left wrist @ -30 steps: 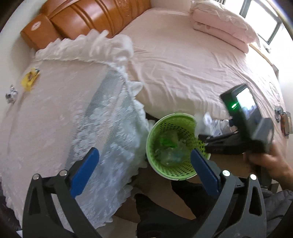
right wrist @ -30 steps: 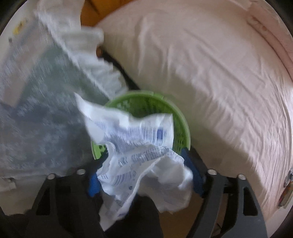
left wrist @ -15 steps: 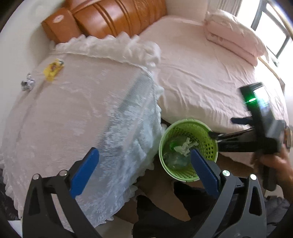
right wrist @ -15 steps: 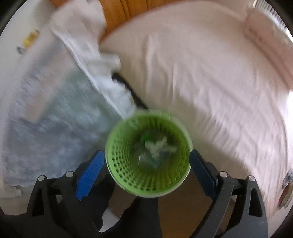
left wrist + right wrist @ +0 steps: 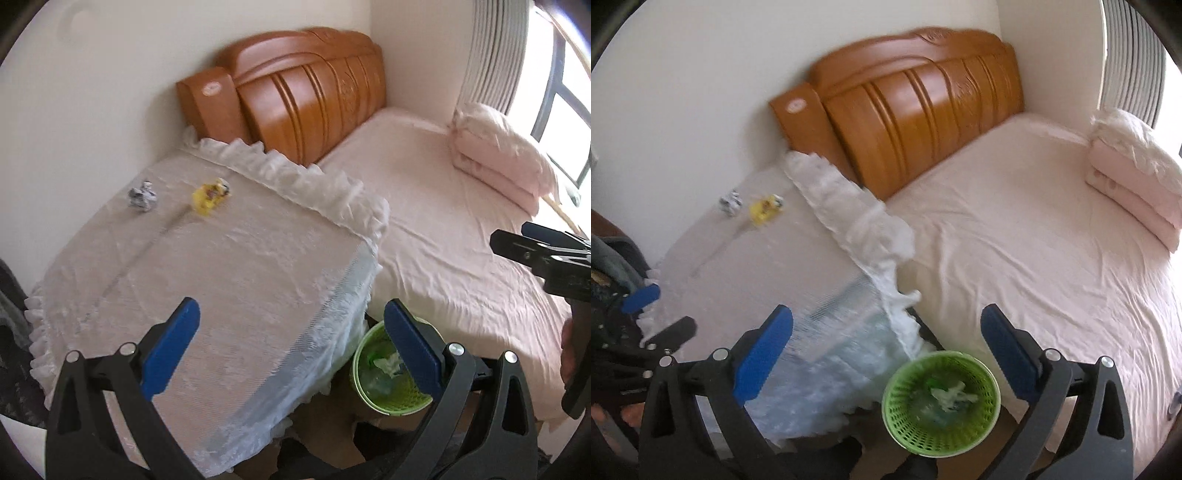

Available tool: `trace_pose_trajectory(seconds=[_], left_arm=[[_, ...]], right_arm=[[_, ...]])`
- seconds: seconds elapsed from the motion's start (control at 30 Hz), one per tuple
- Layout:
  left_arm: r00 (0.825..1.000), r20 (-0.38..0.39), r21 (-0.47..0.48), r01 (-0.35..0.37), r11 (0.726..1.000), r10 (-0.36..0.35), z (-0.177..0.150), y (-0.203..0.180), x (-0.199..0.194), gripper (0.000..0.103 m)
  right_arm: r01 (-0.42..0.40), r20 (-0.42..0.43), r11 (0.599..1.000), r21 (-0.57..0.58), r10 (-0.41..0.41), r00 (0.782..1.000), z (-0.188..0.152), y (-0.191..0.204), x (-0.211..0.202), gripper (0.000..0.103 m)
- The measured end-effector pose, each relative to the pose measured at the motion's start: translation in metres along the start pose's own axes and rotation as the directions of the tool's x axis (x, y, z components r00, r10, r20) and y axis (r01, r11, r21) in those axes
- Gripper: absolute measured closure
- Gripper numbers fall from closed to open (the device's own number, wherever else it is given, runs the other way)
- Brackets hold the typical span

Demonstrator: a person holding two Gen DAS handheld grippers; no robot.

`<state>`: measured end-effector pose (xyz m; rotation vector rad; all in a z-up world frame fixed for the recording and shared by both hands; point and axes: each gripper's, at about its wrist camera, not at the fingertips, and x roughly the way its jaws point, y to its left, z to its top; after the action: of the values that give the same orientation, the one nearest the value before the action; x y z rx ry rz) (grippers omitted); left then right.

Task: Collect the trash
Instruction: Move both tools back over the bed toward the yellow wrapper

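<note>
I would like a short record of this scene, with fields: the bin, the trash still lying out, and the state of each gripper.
bin: green basket on the floor between the lace-covered table and the bed
bin contents: crumpled white paper on top of other trash
trash still out: yellow wrapper and grey crumpled piece, on the table near the wall
left gripper: open, empty
right gripper: open, empty
</note>
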<state>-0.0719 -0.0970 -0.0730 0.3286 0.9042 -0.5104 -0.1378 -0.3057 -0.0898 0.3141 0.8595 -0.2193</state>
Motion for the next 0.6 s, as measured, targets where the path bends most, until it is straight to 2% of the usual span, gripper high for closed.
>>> trace_pose_trajectory(seconds=[0.17, 0.33, 0.6], left_arm=[[1.000, 0.008, -0.038, -0.018, 0.999, 0.018, -0.001, 0.020, -0.002, 0.008], [0.998, 0.019, -0.084, -0.060, 0.995, 0.062, -0.002, 0.044, 0.000, 0.008], [0.986, -0.009, -0.202, -0.164, 0.966, 0.166, 0.004, 0.132, 0.020, 0.008]], right_arm=[[-0.017, 0.010, 0.999, -0.034, 0.017, 1.000, 0.004, 0.023, 0.000, 0.002], [-0.042, -0.037, 0.998, -0.041, 0.041, 0.998, 0.009, 0.044, 0.020, 0.002], [-0.090, -0.110, 0.992, -0.090, 0.080, 0.991, 0.038, 0.103, 0.085, 0.002]])
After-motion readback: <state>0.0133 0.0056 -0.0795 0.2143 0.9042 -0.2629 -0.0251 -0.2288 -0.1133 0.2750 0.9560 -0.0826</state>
